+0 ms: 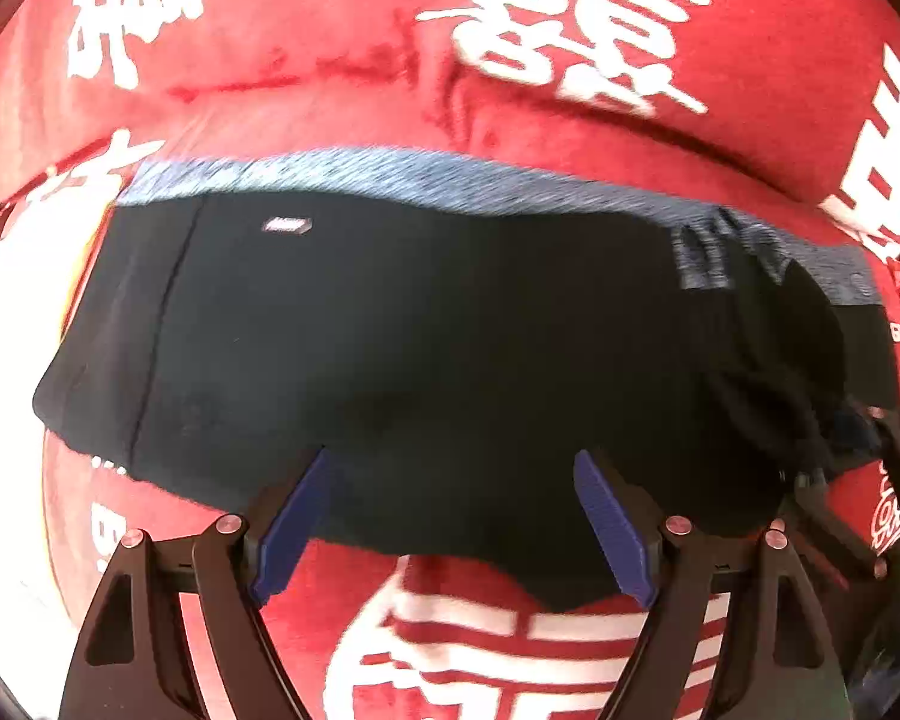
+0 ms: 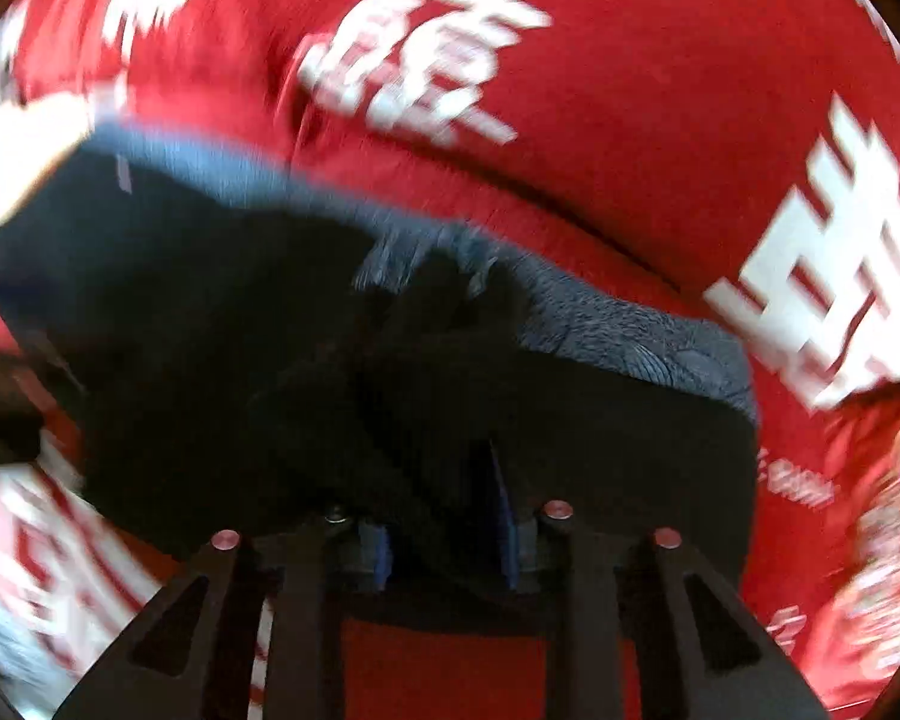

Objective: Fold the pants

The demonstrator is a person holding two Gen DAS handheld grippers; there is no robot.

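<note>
Left claw (image 1: 450, 516) wide, empty; right claw (image 2: 444, 516) pinching pants (image 1: 390, 330) edge — already a compact bundle on red cover (image 1: 570, 138), likely final fold left.

I see a red blanket (image 1: 342, 60) with white characters, creased, as the surface. Dark pants (image 1: 426, 324) with a blue-grey waistband lie on it.

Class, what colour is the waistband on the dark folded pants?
Heathered blue-grey waistband on black pants, clearest in the left wrist view.
</note>
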